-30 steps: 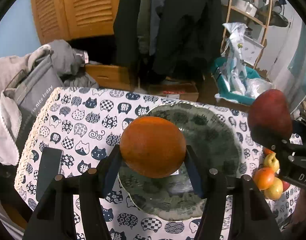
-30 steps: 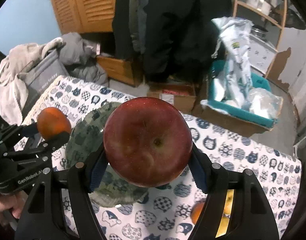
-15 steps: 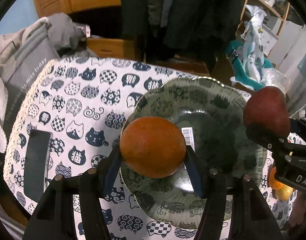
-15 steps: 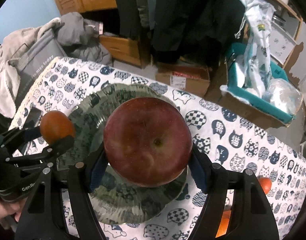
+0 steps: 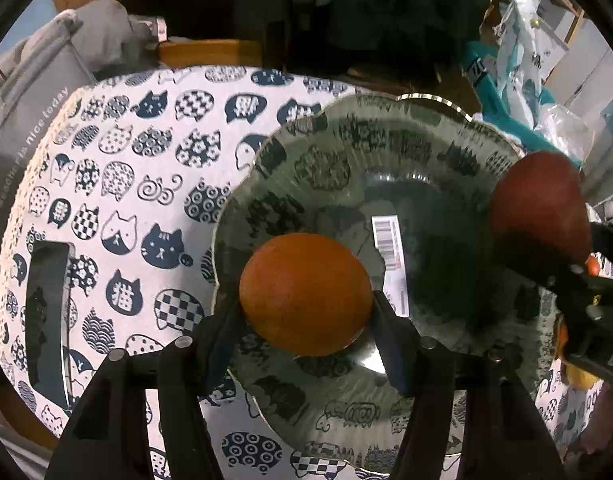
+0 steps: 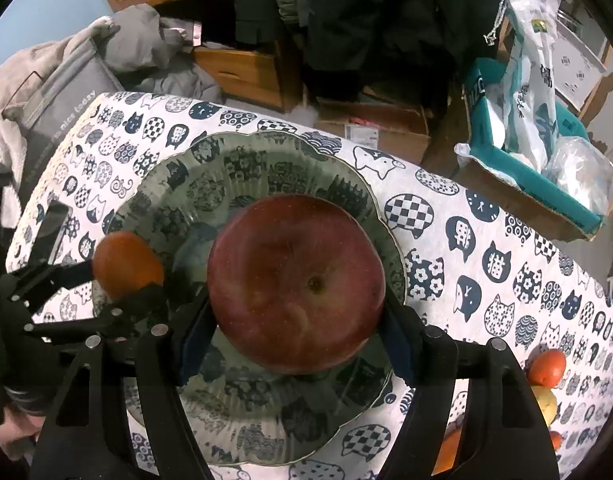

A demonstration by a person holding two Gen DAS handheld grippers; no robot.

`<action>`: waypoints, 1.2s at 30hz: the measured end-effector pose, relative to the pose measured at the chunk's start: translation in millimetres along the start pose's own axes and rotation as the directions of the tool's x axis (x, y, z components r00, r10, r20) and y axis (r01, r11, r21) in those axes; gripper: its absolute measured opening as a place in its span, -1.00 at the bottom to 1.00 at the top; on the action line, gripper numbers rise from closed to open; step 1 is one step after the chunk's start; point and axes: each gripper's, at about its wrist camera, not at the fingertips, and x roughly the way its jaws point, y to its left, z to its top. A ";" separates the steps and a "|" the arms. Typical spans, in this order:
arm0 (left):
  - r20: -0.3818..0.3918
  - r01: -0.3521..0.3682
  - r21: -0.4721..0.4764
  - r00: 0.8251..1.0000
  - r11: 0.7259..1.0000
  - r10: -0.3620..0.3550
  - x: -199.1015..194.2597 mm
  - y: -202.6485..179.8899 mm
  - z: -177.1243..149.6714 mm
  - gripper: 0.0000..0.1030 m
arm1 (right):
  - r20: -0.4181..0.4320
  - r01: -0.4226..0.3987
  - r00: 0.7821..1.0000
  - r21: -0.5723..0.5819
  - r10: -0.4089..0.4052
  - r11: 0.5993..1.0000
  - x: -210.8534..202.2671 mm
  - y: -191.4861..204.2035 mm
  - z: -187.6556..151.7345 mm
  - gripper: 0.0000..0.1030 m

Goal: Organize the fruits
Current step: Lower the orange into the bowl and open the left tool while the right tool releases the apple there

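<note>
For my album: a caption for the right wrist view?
Right hand-held gripper holding a red apple above the patterned plate.

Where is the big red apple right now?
The red apple is squeezed in the right gripper, above the green patterned plate. In the left wrist view it shows at the right edge, past the orange in the left gripper.
</note>
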 end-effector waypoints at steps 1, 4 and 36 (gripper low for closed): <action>-0.010 -0.001 0.001 1.000 1.000 0.001 3.2 -0.6 -0.6 0.24 | 0.000 -0.001 1.000 0.002 0.001 1.000 -0.2 -0.8 0.2 0.43; -0.032 0.009 0.005 0.999 1.000 -0.009 9.2 -2.5 -1.9 0.24 | -0.002 -0.003 1.000 0.006 0.003 1.000 -0.2 -2.0 0.7 0.43; 0.045 -0.036 -0.010 0.998 0.999 0.037 -27.3 20.7 -11.7 0.67 | -0.028 -0.035 0.999 0.014 0.035 0.999 11.9 8.4 10.0 0.52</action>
